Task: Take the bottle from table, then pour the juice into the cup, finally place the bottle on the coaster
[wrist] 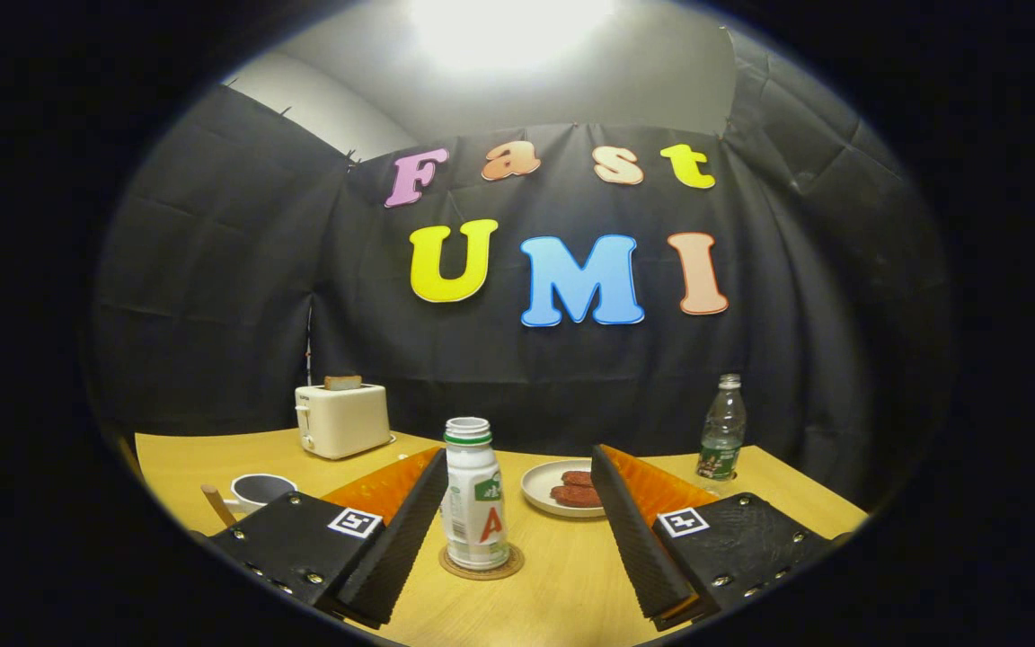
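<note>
While upright on coaster (482, 563), capless white bottle (474, 494), seemingly clear of parted tongs (517, 530).

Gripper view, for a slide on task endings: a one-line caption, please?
White juice bottle stands uncapped on the coaster between the open gripper's fingers, neither touching it.

The bottle (474, 492) stands on the coaster (482, 563) between the hand-held gripper (517, 467)'s parted fingers, touching neither.

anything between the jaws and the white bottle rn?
Nothing visible. The white plastic juice bottle with the green neck ring stands upright on the round cork coaster, between the open gripper jaws, close beside the left jaw, touching neither.
</note>
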Available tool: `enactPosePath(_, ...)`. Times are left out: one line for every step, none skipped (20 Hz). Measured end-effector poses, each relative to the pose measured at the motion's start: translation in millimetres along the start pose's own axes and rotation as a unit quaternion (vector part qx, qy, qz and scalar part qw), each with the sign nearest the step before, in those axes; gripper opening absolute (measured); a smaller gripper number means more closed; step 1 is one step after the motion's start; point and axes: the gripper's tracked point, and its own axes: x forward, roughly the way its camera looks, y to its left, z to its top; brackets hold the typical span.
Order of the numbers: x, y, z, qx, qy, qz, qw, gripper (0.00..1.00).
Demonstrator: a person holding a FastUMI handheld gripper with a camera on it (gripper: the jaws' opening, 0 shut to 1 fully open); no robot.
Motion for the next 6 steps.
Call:
enactPosePath(-6,-10,3,-0.003,-0.001,-0.008,1.000,0.96)
enactPosePath(-11,-22,3,-0.007,-0.002,-0.018,1.000,0.96)
enactPosePath(-17,-34,4,-0.010,-0.002,-0.027,1.000,0.96)
enactPosePath(-23,-43,4,-0.013,-0.002,-0.035,0.999,0.96)
enactPosePath(-29,-54,3,-0.017,-0.001,-0.044,0.999,0.96)
enactPosePath(-34,-65,3,-0.022,0.000,-0.052,0.998,0.96)
